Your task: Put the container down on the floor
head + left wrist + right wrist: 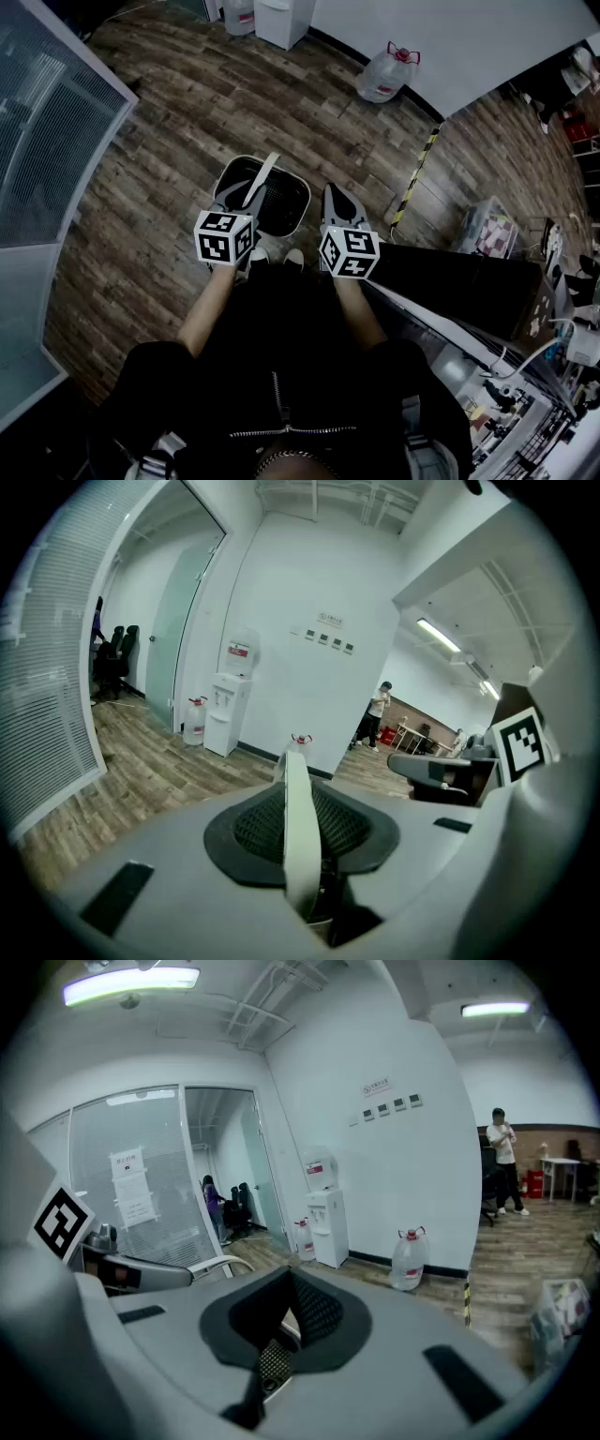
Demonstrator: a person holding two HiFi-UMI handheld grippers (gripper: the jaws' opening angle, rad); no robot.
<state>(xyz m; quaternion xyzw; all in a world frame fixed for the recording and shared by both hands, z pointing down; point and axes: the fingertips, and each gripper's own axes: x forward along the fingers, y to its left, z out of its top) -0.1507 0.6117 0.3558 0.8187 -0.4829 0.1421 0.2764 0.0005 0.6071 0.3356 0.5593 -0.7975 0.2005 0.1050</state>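
The container (278, 202) is a pale bin with a dark inside, seen from above over the wood floor just in front of my shoes. Its white strap handle (263, 176) stands up from it. My left gripper (246, 193) is shut on that handle, which shows as a white strip (297, 817) pinched between the jaws of the left gripper (306, 860). I cannot tell whether the bin's base touches the floor. My right gripper (339, 202) hovers right of the bin, apart from it. In its own view the right gripper (284, 1324) is shut with nothing in it.
A glass partition with blinds (47, 141) runs along the left. A water jug (384, 73) stands by the white wall, a water dispenser (281, 19) further back. A black desk (459, 281) and a striped floor tape (415, 178) lie to the right. A person (504, 1162) stands far off.
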